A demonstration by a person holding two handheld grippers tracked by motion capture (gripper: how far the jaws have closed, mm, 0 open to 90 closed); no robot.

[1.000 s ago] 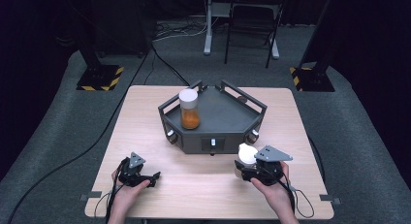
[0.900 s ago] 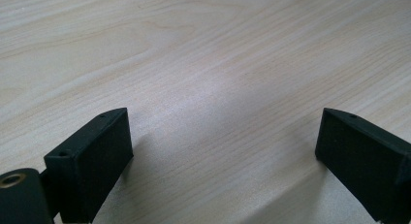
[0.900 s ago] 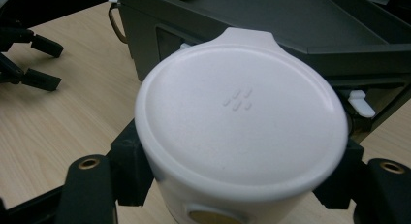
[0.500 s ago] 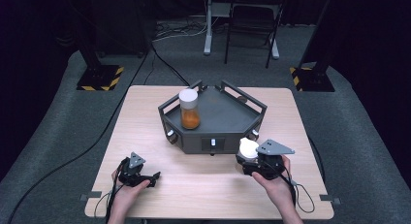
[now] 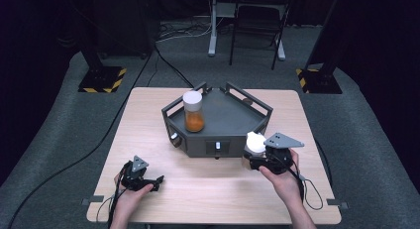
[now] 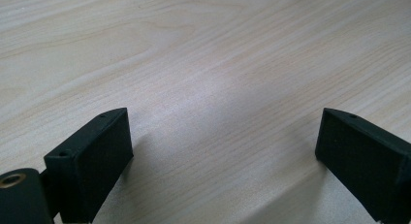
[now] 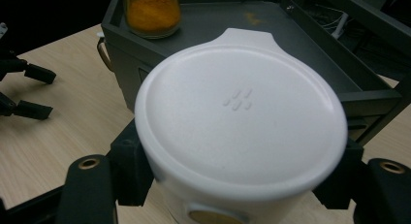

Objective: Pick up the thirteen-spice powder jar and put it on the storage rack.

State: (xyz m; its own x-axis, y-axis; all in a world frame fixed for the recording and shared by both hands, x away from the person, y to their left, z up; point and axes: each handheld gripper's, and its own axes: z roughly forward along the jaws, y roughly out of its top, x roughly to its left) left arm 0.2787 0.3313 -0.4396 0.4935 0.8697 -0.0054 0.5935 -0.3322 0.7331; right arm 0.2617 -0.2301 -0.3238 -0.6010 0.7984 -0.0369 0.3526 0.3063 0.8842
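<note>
**Lidded white tub held at tray's front corner**

Left gripper (image 5: 148,181) rests well front-left of grey tray (image 5: 257,107), jaws spread, empty. Right gripper (image 5: 253,157) clamps white tub (image 7: 241,122) by tray's front-right corner. Likely placing: lift clear of the rail, keep tub level.

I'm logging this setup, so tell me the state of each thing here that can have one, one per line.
Left tool: open, holding nothing, low over the bare table.
Right tool: shut on the white container.
White container: upright, lid on, gripped at its sides just in front of the tray.
Jar: upright on the tray, white lid on, about half full of orange powder.
Grey tray: sitting on the table.
</note>
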